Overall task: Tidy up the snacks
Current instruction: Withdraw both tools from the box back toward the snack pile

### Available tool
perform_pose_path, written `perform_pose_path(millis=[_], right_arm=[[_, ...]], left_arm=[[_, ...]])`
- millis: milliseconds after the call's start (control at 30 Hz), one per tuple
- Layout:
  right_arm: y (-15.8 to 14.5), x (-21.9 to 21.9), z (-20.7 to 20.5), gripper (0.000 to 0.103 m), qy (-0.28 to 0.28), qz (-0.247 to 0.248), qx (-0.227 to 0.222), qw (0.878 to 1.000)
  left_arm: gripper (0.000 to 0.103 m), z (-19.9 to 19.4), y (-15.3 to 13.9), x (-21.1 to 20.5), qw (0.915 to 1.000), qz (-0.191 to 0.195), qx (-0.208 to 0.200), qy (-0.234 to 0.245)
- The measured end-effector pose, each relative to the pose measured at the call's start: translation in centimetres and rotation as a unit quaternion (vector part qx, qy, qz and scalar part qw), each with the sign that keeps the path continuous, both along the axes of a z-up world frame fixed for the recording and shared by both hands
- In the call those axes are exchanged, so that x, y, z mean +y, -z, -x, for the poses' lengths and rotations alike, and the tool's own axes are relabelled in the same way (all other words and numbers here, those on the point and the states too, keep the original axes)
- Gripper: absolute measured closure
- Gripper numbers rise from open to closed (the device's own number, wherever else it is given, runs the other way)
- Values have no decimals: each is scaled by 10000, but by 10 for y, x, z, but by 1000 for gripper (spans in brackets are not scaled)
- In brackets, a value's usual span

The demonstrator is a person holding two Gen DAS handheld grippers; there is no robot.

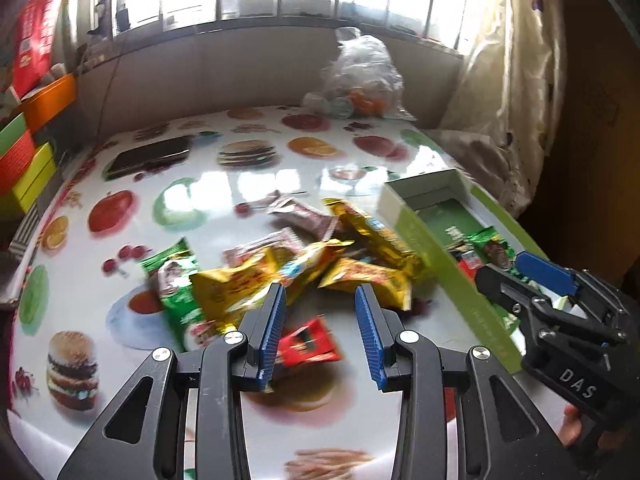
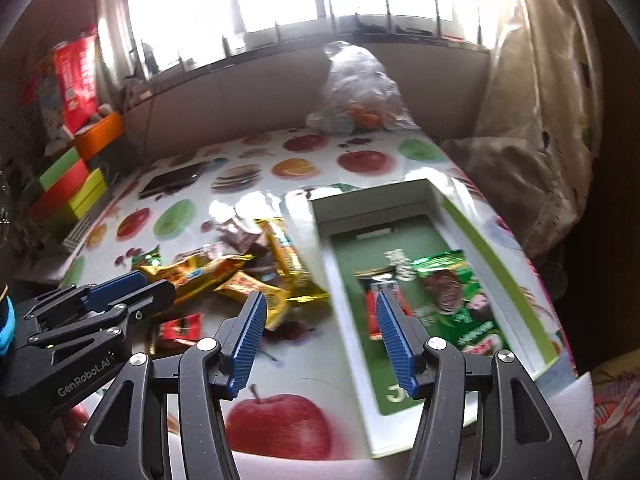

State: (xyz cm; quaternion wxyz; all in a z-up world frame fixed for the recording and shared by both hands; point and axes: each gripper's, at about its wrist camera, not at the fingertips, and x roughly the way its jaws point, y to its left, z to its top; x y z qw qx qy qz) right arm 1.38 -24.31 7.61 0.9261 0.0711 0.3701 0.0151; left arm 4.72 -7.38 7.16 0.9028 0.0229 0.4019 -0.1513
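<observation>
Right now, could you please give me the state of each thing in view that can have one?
Left gripper: jaws apart, holding nothing.
Right gripper: jaws apart, holding nothing.
Green box: open, lidless, partly filled.
Green packet: lying in the box.
Yellow packets: heaped loose on the table.
Red packet: alone on the table, outside the box.
Plastic bag: tied at the top.

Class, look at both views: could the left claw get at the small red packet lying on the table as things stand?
Probably yes. The red packet lies bare on the table, just ahead of the empty left claw, with nothing on top.
</observation>
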Motion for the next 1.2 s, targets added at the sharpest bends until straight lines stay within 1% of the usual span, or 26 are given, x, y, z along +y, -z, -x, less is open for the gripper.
perform_pose_path(millis=[133,233,333,433,633,800,1000,1100,1200], right_arm=[[5,17,-5,46,-181,-7,75,9998],[10,27,-10,46,-340,-62,179,9992],[18,39,-15,46,-525,-89,308,9981],[25,51,-20,46,-745,-184,433,9961],[37,74,-29,46,-1146,-202,591,9914],[45,95,-33,46,-1474,-180,721,9863],[57,112,-42,45,-1567,-129,897,9835],[61,121,-46,42,-1660,-14,935,9817],[64,129,-47,41,-1782,178,982,9789]], left_arm=[[65,-3,4,19,9998,82,74,-171],[65,-4,5,33,9995,94,50,-309],[65,-8,10,50,9985,189,169,-481],[65,-10,12,66,9976,194,167,-638],[65,-11,20,93,9953,250,256,-898],[65,-13,25,107,9940,283,304,-1012],[65,-15,30,118,9927,327,357,-1101],[65,-17,32,119,9924,339,394,-1111],[65,-18,33,119,9926,352,414,-1088]])
